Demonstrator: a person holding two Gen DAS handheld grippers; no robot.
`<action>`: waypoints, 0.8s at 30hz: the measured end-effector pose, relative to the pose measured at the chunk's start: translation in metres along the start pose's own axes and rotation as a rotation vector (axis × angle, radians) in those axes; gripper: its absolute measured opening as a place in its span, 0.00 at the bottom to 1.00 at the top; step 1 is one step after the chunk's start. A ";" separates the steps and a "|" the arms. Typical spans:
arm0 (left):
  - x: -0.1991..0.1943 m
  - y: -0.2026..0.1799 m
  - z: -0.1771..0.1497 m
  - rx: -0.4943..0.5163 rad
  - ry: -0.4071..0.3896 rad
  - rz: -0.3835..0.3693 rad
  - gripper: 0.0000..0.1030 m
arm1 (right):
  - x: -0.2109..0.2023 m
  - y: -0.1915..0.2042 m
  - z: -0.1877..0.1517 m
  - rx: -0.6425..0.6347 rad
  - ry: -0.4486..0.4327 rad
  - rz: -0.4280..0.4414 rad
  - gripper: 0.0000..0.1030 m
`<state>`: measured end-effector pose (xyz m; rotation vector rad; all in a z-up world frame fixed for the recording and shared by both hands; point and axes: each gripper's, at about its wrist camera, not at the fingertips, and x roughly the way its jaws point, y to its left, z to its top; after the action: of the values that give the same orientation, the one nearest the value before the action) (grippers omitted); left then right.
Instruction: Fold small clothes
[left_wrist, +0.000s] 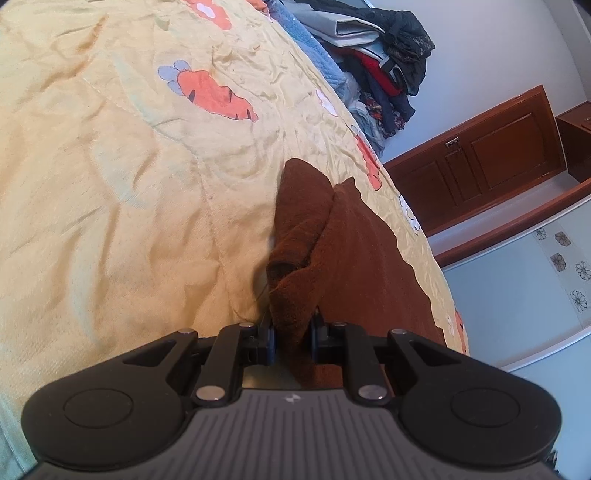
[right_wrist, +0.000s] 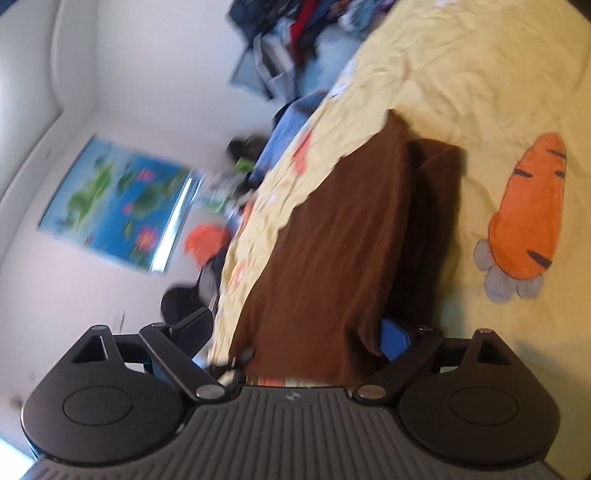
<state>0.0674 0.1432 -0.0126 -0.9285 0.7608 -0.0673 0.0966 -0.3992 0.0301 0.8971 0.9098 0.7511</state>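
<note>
We've got the left tool clamped on the fuzzy brown cloth, right tool spread wide around it, so a one-sided pull could drag the fold crooked across the yellow carrot-print bedsheet.

Carrot-print bedspread, clothes pile, poster

Brown garment half-gathered on the bed

The brown fleecy garment lies on the yellow carrot-print bedspread, one bunched edge lifted toward 6 o'clock, the remainder spread flat toward 3 o'clock.
</note>
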 end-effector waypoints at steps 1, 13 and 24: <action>0.000 0.001 0.000 -0.002 0.000 -0.004 0.15 | -0.011 0.004 -0.002 -0.014 0.021 -0.004 0.90; -0.003 0.008 -0.011 -0.150 -0.014 -0.035 0.23 | -0.033 -0.013 -0.067 0.178 -0.182 -0.257 1.00; 0.012 -0.024 -0.009 -0.156 -0.111 -0.034 0.81 | 0.047 0.006 -0.059 0.151 -0.476 -0.389 1.00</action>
<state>0.0770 0.1178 -0.0042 -1.0847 0.6540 0.0137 0.0631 -0.3384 0.0008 0.9402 0.6878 0.1218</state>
